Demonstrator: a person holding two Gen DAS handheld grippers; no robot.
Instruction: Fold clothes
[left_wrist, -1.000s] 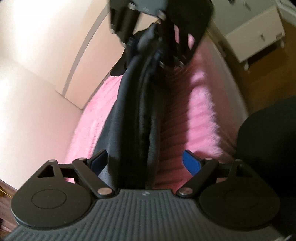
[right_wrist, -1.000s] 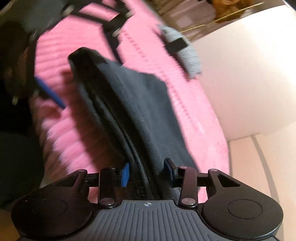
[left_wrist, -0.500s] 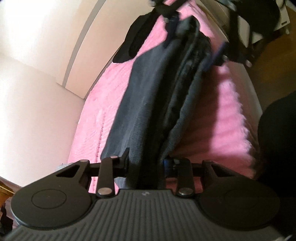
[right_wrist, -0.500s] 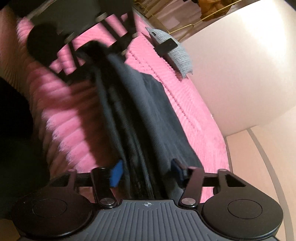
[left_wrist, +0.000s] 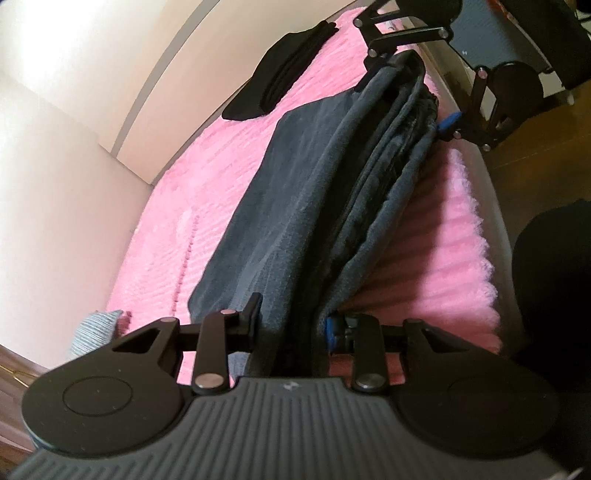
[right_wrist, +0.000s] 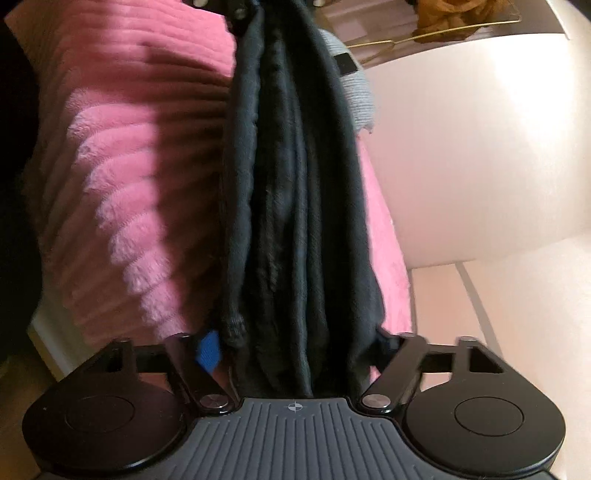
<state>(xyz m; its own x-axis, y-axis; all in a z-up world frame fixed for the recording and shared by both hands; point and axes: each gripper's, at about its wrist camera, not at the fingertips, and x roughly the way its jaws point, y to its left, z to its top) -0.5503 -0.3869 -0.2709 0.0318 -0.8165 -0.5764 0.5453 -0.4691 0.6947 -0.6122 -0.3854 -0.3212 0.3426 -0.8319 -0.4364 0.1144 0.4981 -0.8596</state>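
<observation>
The pink ribbed blanket carries dark folded trousers, a black garment (far end) and a grey cloth.

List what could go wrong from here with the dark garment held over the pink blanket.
1. The dark garment is a thick bunch of layers between the left gripper and right gripper; inner layers may slip out and spoil the fold.
2. It hangs near the pink blanket edge, so a dropped end might slide off the bed.

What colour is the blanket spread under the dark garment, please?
Pink, with fluffy ribs; the blanket shows best in the right wrist view.
</observation>
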